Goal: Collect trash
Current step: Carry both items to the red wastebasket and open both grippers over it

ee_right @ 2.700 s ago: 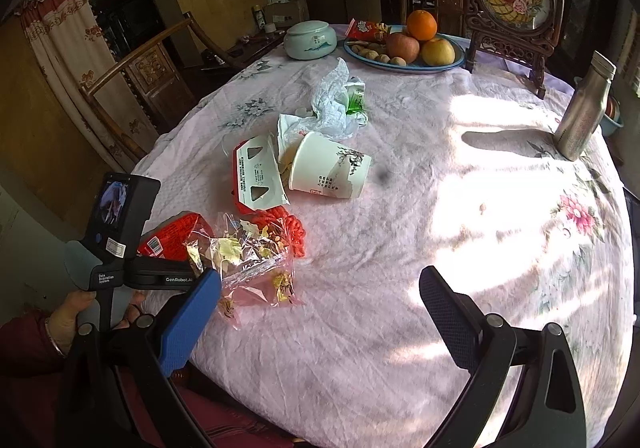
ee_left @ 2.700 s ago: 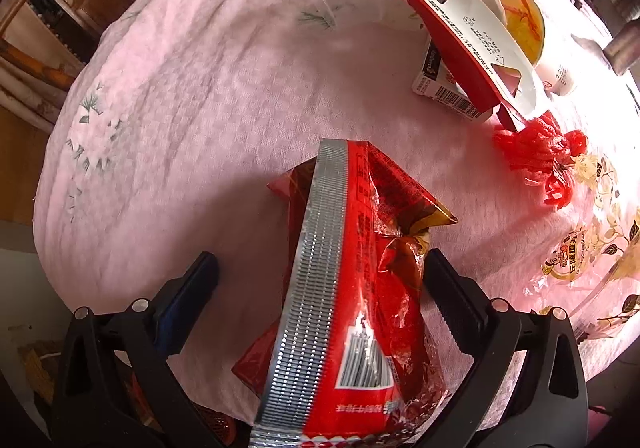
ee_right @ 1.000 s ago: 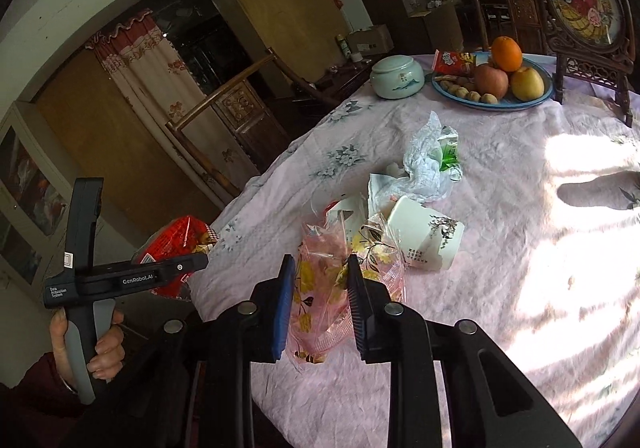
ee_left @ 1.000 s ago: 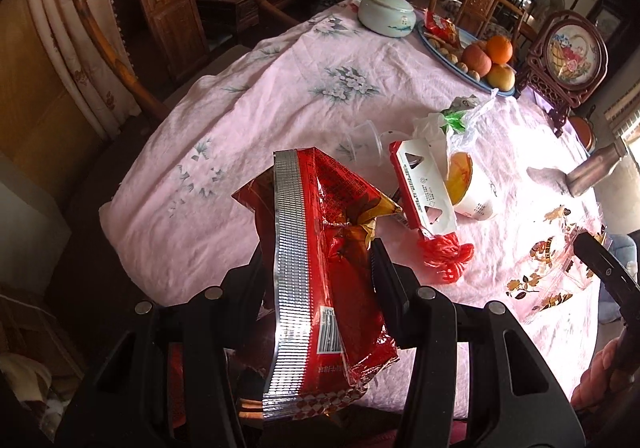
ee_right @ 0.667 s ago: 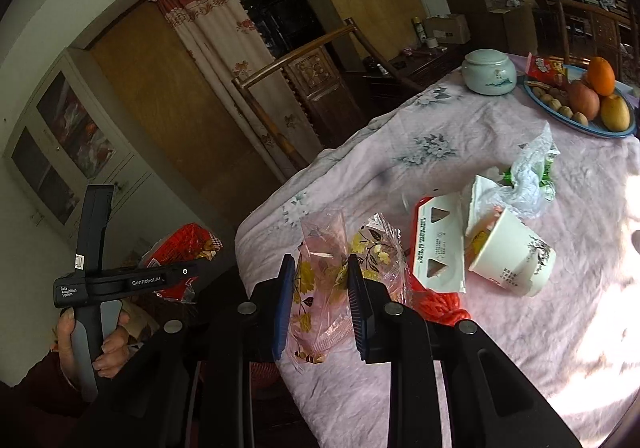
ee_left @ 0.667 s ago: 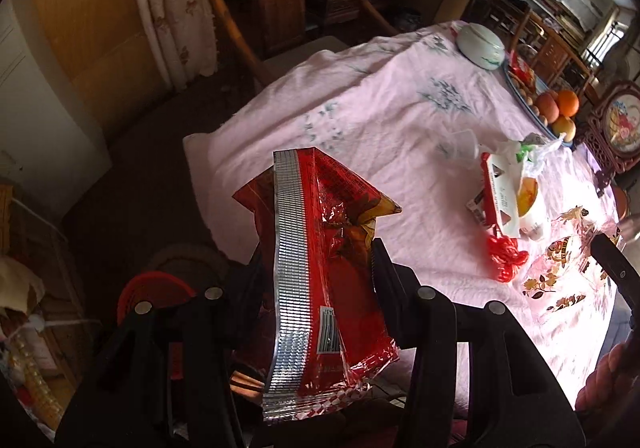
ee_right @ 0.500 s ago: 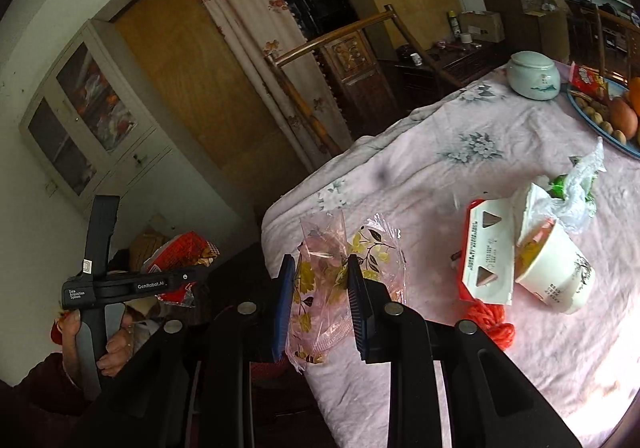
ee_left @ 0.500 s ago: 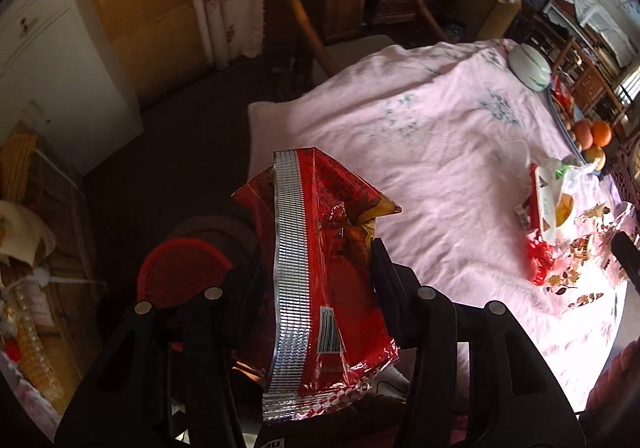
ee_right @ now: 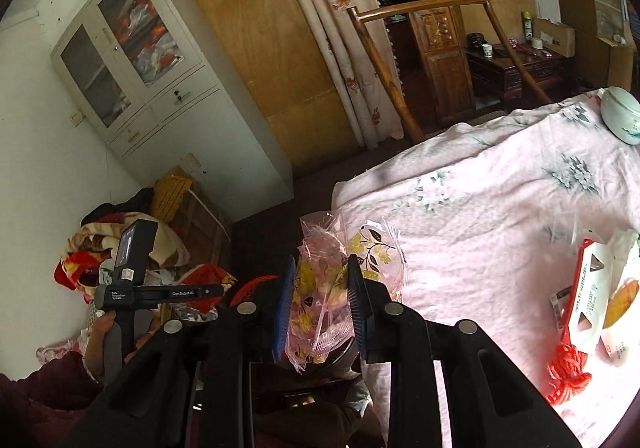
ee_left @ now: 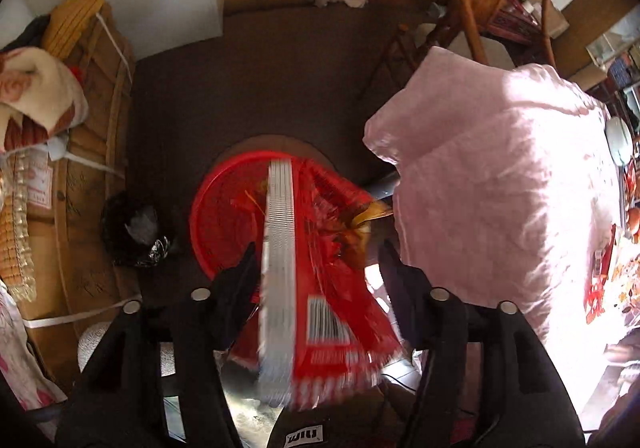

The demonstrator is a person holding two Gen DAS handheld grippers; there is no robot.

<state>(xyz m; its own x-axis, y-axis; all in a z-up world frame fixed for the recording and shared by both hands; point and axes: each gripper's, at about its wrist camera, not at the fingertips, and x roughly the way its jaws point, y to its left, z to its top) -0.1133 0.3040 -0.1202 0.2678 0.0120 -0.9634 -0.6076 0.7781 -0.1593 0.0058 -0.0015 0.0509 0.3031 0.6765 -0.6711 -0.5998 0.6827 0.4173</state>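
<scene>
Left wrist view: left gripper [ee_left: 316,264] above the red bin [ee_left: 224,215] on the floor; jaws have just been opening, the red snack bag [ee_left: 320,288] between them, blurred, seemingly dropping; release step. Bin contents hard to make out. Right wrist view: right gripper [ee_right: 320,300] pinching a clear flowered wrapper [ee_right: 324,288] beside the table edge [ee_right: 480,207]; next, carry it over the bin. More trash at right edge, cut off.
</scene>
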